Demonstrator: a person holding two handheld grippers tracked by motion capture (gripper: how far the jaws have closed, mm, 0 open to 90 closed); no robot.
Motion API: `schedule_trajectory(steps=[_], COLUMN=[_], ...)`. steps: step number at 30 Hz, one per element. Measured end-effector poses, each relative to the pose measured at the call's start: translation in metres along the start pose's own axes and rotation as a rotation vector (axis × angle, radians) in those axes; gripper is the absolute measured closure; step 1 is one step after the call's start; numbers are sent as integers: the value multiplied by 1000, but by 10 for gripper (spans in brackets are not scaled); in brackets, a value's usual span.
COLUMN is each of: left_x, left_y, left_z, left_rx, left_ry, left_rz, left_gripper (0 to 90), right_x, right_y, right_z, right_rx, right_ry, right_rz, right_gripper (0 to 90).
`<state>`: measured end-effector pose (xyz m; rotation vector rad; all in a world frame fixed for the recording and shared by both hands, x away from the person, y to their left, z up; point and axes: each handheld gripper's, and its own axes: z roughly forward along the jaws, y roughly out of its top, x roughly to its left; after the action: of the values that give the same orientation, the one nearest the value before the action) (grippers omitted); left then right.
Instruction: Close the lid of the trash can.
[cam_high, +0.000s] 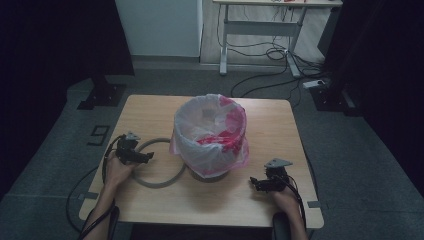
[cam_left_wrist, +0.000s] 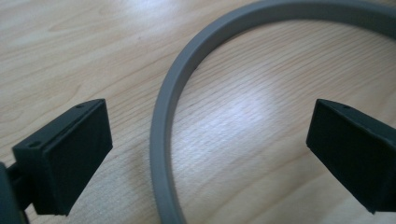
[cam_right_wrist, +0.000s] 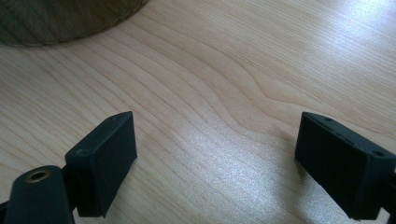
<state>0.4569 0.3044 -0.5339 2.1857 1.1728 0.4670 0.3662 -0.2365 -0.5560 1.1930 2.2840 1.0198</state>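
On the wooden table (cam_high: 150, 107), L side, the left gripper (cam_high: 148, 158) sits low over a grey ring (cam_high: 159, 184) lying flat on the wood; the left gripper view has its jaws spread wide w/ the ring's band (cam_left_wrist: 163, 135) running up between them, touching neither pad. Ring lies just beside the bin (cam_high: 210, 135), its far arc passing right at the bin's base. Bin stands upright near table centre, lined w/ a white bag that has red/pink print on it; print is too blurred to read, no brand legible. Right gripper (cam_high: 255, 182) rests near the front R edge, well apart from ring, jaws also spread, nothing between them but bare wood grain in the right gripper view; a dark curved edge, prob. the bin's base (cam_right_wrist: 60, 18), shows at top L there. Floor L of table carries a marker reading "9" (cam_high: 99, 134). Cables (cam_high: 270, 52) trail under a desk at the back.
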Motion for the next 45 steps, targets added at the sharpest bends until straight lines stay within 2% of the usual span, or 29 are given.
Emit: schedule_trajectory(steps=[2,3,5,6,10,13,15,17,18,27,36,38,44,45], left_x=[1,0,3,5,7,11,15,18,20,29,30,30,26,26], left_y=[-2,-4,-7,-7,-8,-10,-12,-12,-12,4,10,12,13,13], left_z=[4,8,10,10,10,7,4,2,1,0,0,0,-1,-1], left_rx=[13,33,5,12,11,-12,-25,-26,-21,83,117,126,137,141], left_ry=[-4,4,-34,-51,-63,-56,-58,-61,-64,-73,-46,-44,-36,-35], left_rz=[4,28,22,13,20,12,11,15,15,25,-14,-21,-37,-41], left_gripper=[5,0,0,0,0,64,181,204,259,387,465,530,623,673], right_x=[0,0,0,0,0,0,0,0,0,0,0,0,0,0], right_y=[0,0,0,0,0,0,0,0,0,0,0,0,0,0], right_z=[0,0,0,0,0,0,0,0,0,0,0,0,0,0], right_rx=[0,0,0,0,0,0,0,0,0,1,0,1,1,0], right_ry=[0,0,0,0,0,0,0,-1,0,-1,-1,-1,-1,-1], right_rz=[0,0,0,0,0,1,1,1,1,-1,0,-1,-1,0], right_gripper=[119,119,119,119,119,119,119,119,119,119,119,119,119,119])
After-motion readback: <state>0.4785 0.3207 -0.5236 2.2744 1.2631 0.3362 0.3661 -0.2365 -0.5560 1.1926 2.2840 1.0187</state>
